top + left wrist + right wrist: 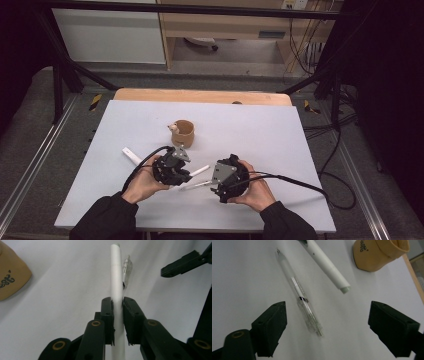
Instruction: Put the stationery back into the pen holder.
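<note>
Left gripper (117,305): its two black jaws are clamped on a white pen barrel (116,282), which runs straight up between the pads and projects well beyond the fingertips, ending in a pale greenish tip. In the high view the same gripper (187,175) sits in the person's left hand, with the barrel (200,170) pointing toward the other gripper. Right gripper (327,322): its jaws stand wide apart with nothing pressed between the pads. A clear pen part (299,296) with a frosted upper half lies on the white table (242,270) in the gap ahead of the fingers, slanting away from them, its metal end nearest them and closer to the left-hand finger (273,322) than to the other. The held barrel (327,265) hangs just beyond the clear part, roughly parallel to it; whether the two touch cannot be told. In the high view the right gripper (212,187) is just beside the clear part (195,185). A tan cup (183,133) stands farther off, beyond both sets of fingers, and a short white piece (131,155), possibly a cap, lies apart behind the left gripper.
</note>
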The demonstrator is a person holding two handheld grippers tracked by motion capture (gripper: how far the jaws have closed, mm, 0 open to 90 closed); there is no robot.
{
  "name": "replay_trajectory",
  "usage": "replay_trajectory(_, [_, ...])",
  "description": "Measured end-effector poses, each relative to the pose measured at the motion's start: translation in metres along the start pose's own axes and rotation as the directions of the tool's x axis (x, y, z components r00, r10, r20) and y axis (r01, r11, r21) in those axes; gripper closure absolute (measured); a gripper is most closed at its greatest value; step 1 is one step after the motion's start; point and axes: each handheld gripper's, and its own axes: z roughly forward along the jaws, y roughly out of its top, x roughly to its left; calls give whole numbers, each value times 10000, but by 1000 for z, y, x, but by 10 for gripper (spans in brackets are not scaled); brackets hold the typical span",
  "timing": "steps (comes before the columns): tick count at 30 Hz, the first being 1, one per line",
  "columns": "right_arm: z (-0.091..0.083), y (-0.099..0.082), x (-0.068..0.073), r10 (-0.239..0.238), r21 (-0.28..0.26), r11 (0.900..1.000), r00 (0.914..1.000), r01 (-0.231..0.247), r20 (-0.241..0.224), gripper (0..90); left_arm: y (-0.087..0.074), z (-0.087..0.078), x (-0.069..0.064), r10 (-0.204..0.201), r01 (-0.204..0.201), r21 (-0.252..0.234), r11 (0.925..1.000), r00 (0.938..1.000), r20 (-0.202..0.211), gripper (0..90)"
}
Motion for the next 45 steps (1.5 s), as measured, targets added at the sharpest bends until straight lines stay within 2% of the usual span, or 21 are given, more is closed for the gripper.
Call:
replay_trajectory(4, [1,4,2,-751,-53,9972,9971,752,125,228,5,3,-4,51,-52,91,9999,9999,111,784])
replay_trajectory(9, [3,8,4,-1865,-129,9823,9821,1869,275,307,12,6,-8,115,-119,232,9997,9997,196,784])
replay_trajectory(13, [5,10,6,-2869,-71,9578,9571,2874,398,370,16,7,-10,151,-158,262,9995,9995,282,784])
replay_trajectory(16, [7,12,8,-3402,-21,9402,9391,3406,485,417,20,8,-12,189,-198,288,9994,9993,311,783])
replay_trajectory(22, [9,13,11,-4443,-58,8952,8934,4457,664,526,24,11,-14,126,-139,383,9992,9993,342,784])
replay_trajectory(34, [11,13,17,-5572,122,8300,8279,5576,648,690,34,17,-19,142,-167,650,9977,9991,401,783])
replay_trajectory(35, [10,12,18,-5575,128,8298,8276,5580,655,704,34,18,-19,146,-172,678,9976,9991,394,783])
replay_trajectory(36, [10,12,17,-5669,103,8232,8209,5676,690,718,35,19,-20,149,-176,722,9972,9991,387,783])
replay_trajectory(37, [10,12,18,-5631,116,8259,8235,5637,689,734,35,19,-20,147,-176,737,9971,9991,403,783])
replay_trajectory(38, [10,12,18,-5749,33,8173,8152,5762,699,747,36,20,-21,151,-180,743,9971,9991,392,783])
replay_trajectory(39, [10,12,18,-5754,37,8171,8150,5765,685,756,36,20,-21,158,-185,725,9972,9992,370,783])
replay_trajectory(40, [10,12,18,-5824,59,8121,8099,5835,697,764,36,20,-21,139,-164,720,9973,9993,350,783])
replay_trajectory(45, [9,11,19,-5903,119,8066,8044,5909,671,782,36,20,-20,72,-103,724,9973,9991,417,782])
